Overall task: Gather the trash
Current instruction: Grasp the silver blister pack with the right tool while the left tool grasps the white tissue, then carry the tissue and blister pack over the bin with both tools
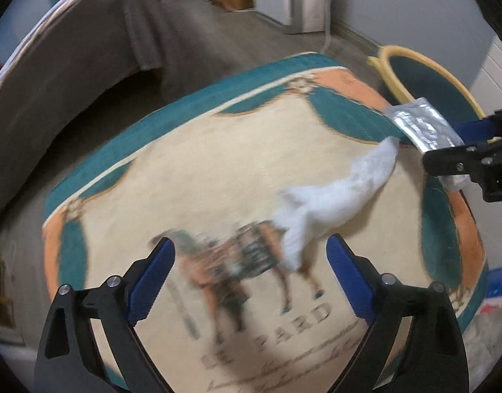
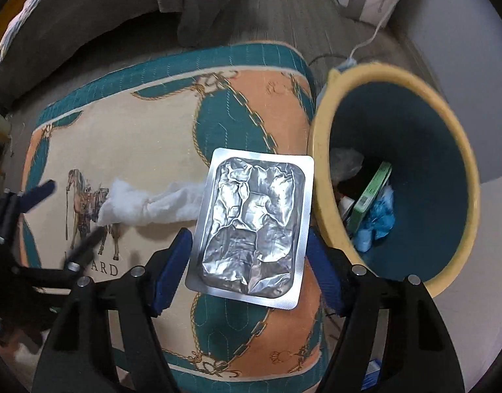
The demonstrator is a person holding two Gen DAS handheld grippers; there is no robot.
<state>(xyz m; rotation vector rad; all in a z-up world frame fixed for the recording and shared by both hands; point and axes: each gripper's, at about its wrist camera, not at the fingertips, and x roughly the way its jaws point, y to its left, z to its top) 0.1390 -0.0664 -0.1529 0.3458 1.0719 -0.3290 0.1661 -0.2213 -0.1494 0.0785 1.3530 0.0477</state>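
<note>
A silver foil blister pack (image 2: 254, 196) hangs above the mat between the pads of my right gripper (image 2: 249, 242), which is shut on its two long edges. The same pack (image 1: 421, 127) shows at the right edge of the left wrist view, held by the right gripper (image 1: 447, 144). A white crumpled wad of tissue (image 1: 329, 199) lies on the mat. My left gripper (image 1: 251, 245) is open just above the wad's near end, with nothing between its fingers. A yellow-rimmed bin (image 2: 319, 163) stands right of the pack and holds blue crumpled pieces and a green box.
The horse-print mat (image 2: 136, 137) lies on a grey wood floor. A bed with a grey cover (image 1: 70, 65) stands to the far left. A white appliance (image 1: 310, 0) and a cable (image 2: 375, 36) are behind the bin.
</note>
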